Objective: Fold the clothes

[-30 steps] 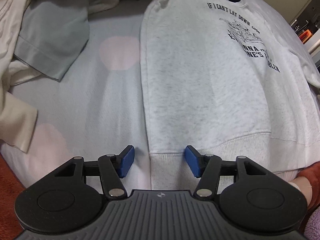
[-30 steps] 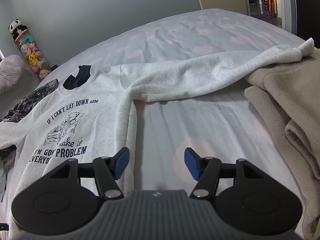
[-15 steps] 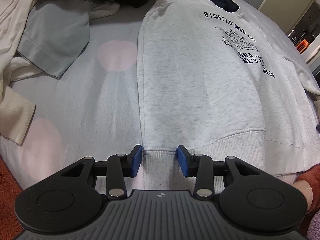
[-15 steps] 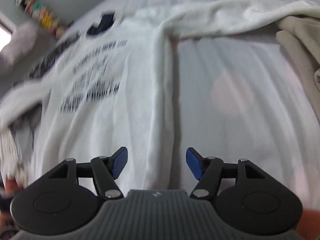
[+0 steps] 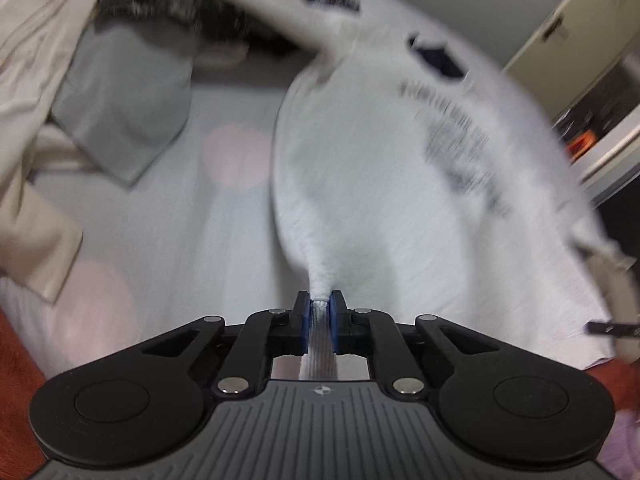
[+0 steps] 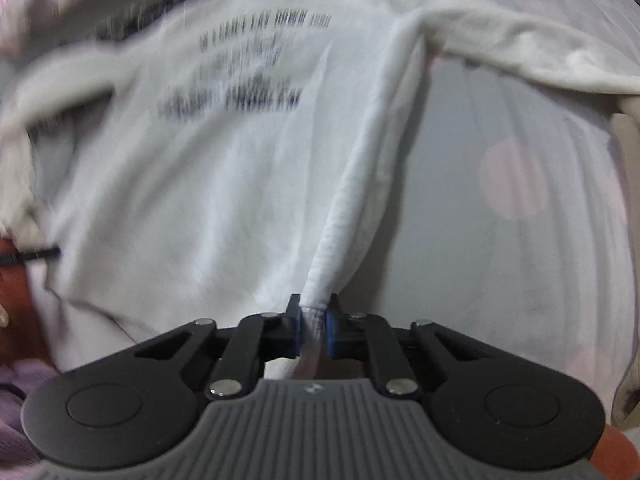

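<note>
A pale grey sweatshirt [image 5: 380,184] with dark printed lettering lies front up on the bed. My left gripper [image 5: 320,304] is closing on the ribbed hem at the sweatshirt's left bottom corner; the blue pads pinch the bunched cloth, which rises in a ridge from the bed. In the right wrist view the same sweatshirt [image 6: 208,184] fills the frame, blurred. My right gripper [image 6: 313,312] is closing on the hem at the right bottom corner, pads pressed on the cloth, the side seam pulled up into a fold. One sleeve [image 6: 520,52] stretches off to the right.
The bed sheet [image 5: 200,248] is pale with pink dots. A grey-green garment [image 5: 120,108], a cream garment [image 5: 36,192] and a dark patterned one [image 5: 160,4] lie at the left. A beige blanket [image 6: 630,120] sits at the right edge. A door [image 5: 560,32] stands beyond.
Both grippers went from open beside the hem to pinched on it. Each has lifted its corner of the sweatshirt, so the cloth now rises in ridges; the right gripper swung down toward the hem.
</note>
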